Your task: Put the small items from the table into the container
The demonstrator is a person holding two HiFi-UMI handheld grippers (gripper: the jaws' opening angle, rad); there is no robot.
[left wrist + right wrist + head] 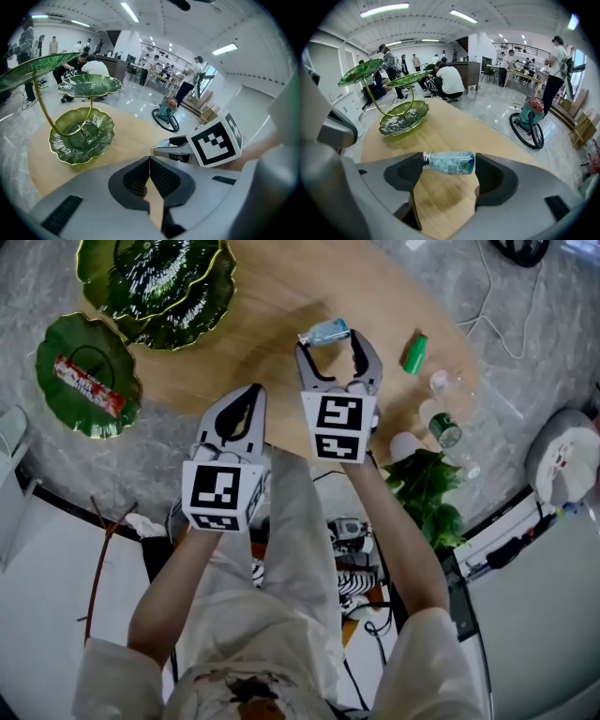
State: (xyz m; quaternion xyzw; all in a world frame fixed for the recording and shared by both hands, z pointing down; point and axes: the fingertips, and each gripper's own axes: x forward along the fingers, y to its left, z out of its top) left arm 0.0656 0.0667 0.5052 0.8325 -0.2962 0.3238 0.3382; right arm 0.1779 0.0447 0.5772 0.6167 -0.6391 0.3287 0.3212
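Close to the person's body, the left gripper (246, 399) has its pads pressed together on nothing. Just ahead, the right gripper (449, 165) stands wide, clamping the mint bottle (449, 162) end to end, cap on one pad and base on the other, clear of the wooden table (454, 126). The bottle is probably light, stiff and slick; gripped by its ends it may pivot, so its middle looks the safer hold. Farther off stands the green leaf-dish stand (397, 117). Its upper tiers show only edge-on here, so their contents are hidden
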